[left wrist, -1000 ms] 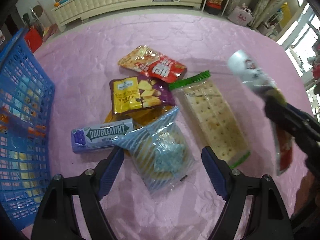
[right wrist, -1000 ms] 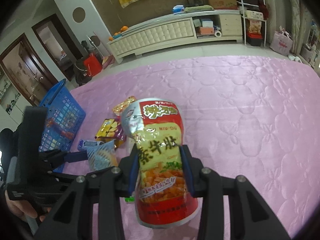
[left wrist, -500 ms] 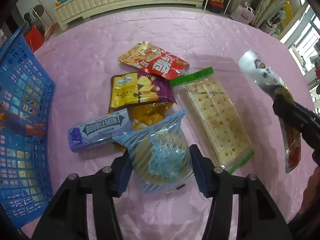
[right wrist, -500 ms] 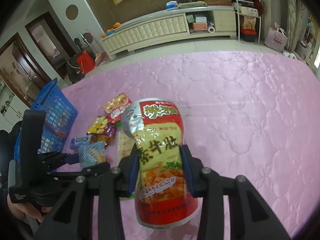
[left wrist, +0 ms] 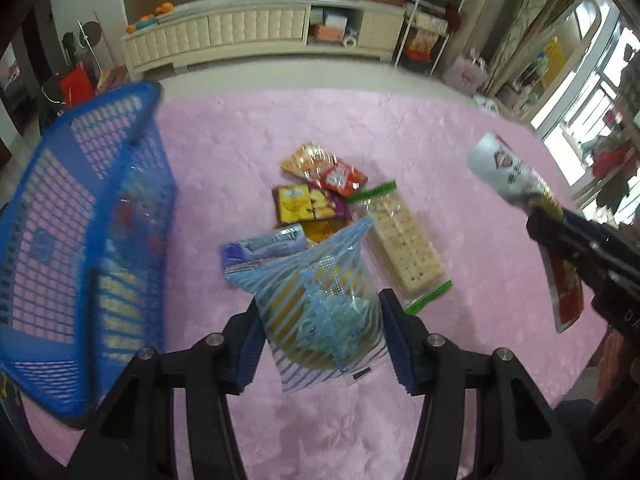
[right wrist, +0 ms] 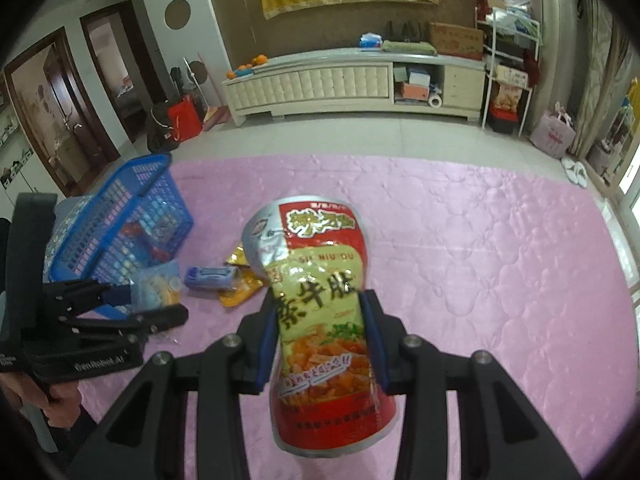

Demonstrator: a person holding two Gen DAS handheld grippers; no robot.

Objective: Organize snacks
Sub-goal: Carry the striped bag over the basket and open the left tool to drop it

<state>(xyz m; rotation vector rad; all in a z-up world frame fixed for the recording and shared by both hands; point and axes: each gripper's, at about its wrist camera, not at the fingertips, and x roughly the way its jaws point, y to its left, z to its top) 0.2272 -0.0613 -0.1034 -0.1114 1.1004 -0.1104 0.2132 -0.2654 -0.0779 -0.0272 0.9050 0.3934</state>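
Carrying both packets to the blue basket (left wrist: 100,216) looks like the step in hand, and doing it well depends mostly on keeping each grip firm until the packet is over the rim. The left gripper (left wrist: 320,332) is clamped on the blue-striped packet (left wrist: 320,308), its pads pressing both sides, and the packet is clear of the pink cover (left wrist: 440,140). The right gripper (right wrist: 320,332) squeezes the red and yellow pouch (right wrist: 320,300) at its waist, holding it upright above the cover. The basket stands at the left edge of the cover, with some packets already inside (what they are is too blurred to tell). The striped packet is thin and slippery, so my judgement is to bring it over the near wall before loosening, then follow with the pouch. Loose on the cover near the basket lie the gum pack (left wrist: 264,244), the cracker sleeve (left wrist: 404,240), the purple and yellow bag (left wrist: 308,204) and the red snack bag (left wrist: 324,170)
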